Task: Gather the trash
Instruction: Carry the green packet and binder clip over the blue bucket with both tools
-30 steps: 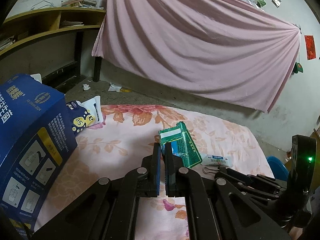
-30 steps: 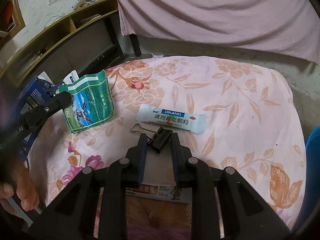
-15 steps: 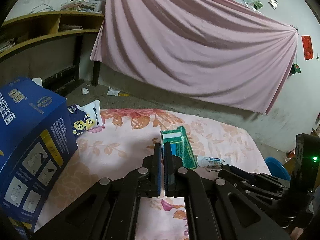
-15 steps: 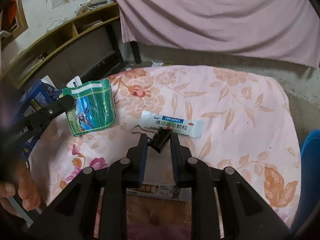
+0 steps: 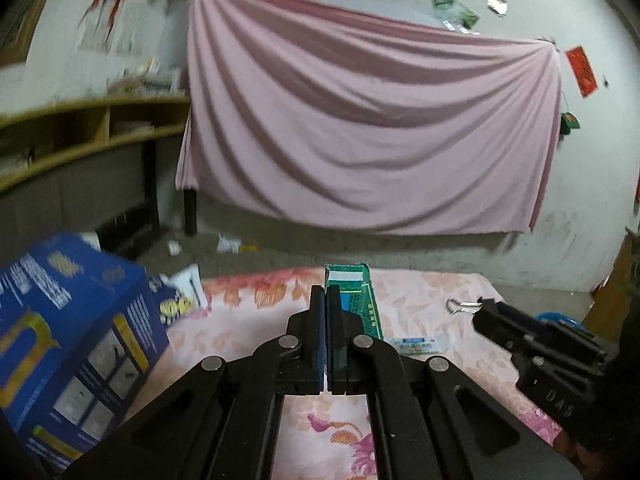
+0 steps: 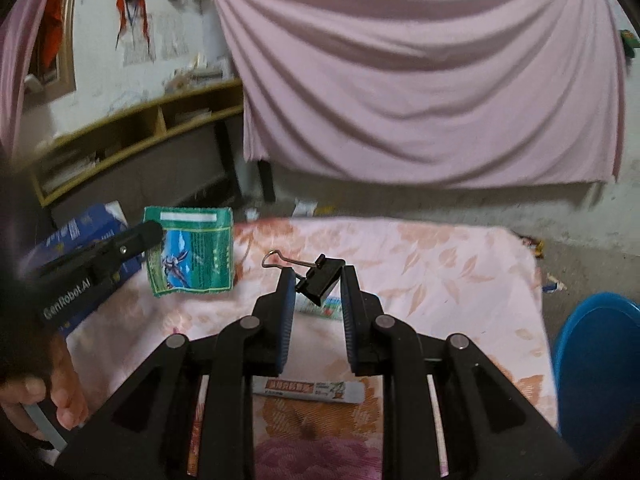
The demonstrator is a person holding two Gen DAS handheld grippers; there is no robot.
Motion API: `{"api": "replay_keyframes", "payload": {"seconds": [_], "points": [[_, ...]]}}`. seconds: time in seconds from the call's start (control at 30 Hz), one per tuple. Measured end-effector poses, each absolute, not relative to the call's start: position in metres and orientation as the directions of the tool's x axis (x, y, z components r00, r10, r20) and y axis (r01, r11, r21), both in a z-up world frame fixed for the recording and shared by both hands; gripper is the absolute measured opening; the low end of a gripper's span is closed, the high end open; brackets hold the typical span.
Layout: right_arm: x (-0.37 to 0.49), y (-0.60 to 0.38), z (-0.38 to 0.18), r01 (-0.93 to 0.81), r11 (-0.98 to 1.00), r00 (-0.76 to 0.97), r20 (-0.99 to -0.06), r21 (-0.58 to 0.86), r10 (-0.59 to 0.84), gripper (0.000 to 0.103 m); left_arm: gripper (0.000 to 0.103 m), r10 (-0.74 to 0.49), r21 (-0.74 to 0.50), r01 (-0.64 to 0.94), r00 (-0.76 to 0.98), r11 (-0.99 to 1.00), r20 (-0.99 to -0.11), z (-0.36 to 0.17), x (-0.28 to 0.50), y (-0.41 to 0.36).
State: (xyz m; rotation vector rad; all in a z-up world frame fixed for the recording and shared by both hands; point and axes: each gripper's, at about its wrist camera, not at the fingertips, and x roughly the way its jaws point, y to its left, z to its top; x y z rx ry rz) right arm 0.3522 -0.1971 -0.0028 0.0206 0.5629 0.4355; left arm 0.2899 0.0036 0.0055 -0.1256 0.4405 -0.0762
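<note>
Two grippers, each holding one item above a table [image 6: 460, 264] draped in a pink floral cloth. Far left: blue carton [image 5: 68, 320], printed panels on its side, standing at the table's left edge; behind it a white-and-blue packet [image 5: 182, 294], partly hidden. Left gripper [image 5: 326, 300]: jaws pressed together on the left edge of a green snack wrapper [image 6: 192, 252], which hangs upright and clear of the cloth, its printed face toward the right wrist camera. Centre, on the cloth: white sachet with blue lettering [image 5: 414, 345], lying flat, partly hidden behind the right gripper's fingers in the right wrist view. Nearer the camera, between the right gripper's arms: second flat packet with orange lettering [image 6: 308, 390]. Right gripper [image 6: 318, 280]: jaws clamped on a black binder clip [image 6: 320, 278], tilted, its wire handle [image 6: 280, 258] pointing up and left, lifted above the sachet. Far right: blue bin [image 6: 596, 360] beside the table's right edge. Background: pink sheet [image 5: 368, 132] hung on the wall; wooden shelf [image 6: 132, 128] at left.
</note>
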Motion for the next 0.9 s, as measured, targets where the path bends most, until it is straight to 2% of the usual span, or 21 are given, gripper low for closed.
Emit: {"api": "replay_keyframes", "payload": {"seconds": [0.27, 0.47, 0.63, 0.9], "points": [[0.327, -0.229, 0.022, -0.300, 0.942, 0.887, -0.319, 0.150, 0.333, 0.050, 0.000, -0.099, -0.102, 0.072, 0.950, 0.992, -0.295, 0.037, 0.271, -0.014], [0.299, -0.253, 0.045, -0.238, 0.965, 0.950, -0.183, 0.107, 0.254, 0.050, 0.000, -0.111, -0.060, 0.099, 0.961, 0.993, -0.254, 0.060, 0.259, -0.031], [0.285, -0.277, 0.054, -0.188, 0.977, 0.970, -0.139, 0.101, 0.201, 0.050, 0.000, -0.137, -0.002, 0.140, 0.968, 0.990, -0.212, 0.080, 0.251, -0.059], [0.270, -0.338, 0.062, -0.085, 0.984, 0.986, -0.129, 0.159, 0.106, 0.050, 0.000, -0.235, 0.037, 0.245, 0.954, 0.969, -0.186, 0.101, 0.245, -0.121]]}}
